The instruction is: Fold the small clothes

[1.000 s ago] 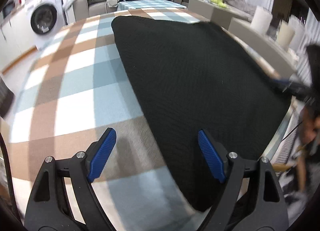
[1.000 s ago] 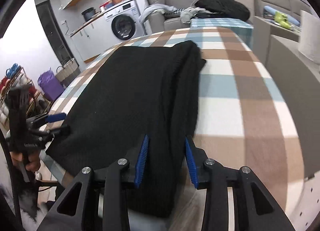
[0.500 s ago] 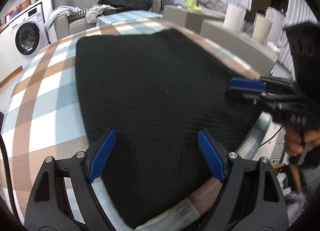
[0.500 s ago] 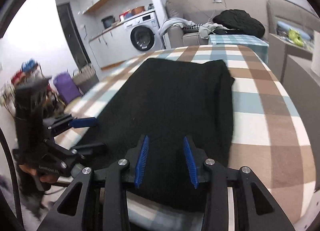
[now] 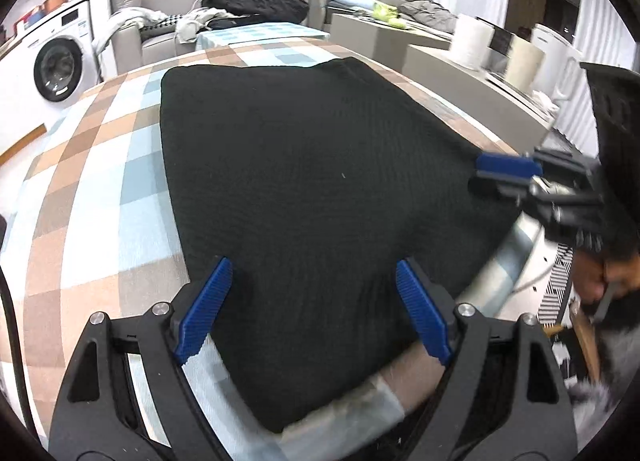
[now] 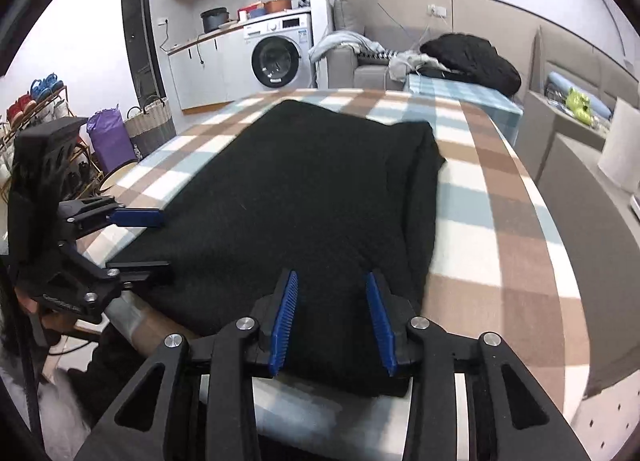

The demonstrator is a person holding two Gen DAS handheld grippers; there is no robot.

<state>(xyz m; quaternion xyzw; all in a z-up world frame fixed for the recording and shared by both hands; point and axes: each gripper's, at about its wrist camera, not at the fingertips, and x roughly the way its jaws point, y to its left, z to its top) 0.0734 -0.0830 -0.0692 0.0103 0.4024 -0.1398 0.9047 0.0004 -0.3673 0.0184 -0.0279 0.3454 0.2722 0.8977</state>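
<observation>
The left gripper (image 5: 310, 301) hovers with jaws spread wide over the near left edge of the black knit garment (image 5: 304, 165), which lies flat on the checked tablecloth (image 5: 88, 189). The right gripper (image 6: 332, 317) stands half-open over the garment's near right corner, gripping nothing.

Both grippers, the left gripper (image 5: 312, 301) and the right gripper (image 6: 332, 321), have black frames, ribbed blue pads (image 5: 204, 305) and silver screws (image 6: 419, 322).
</observation>
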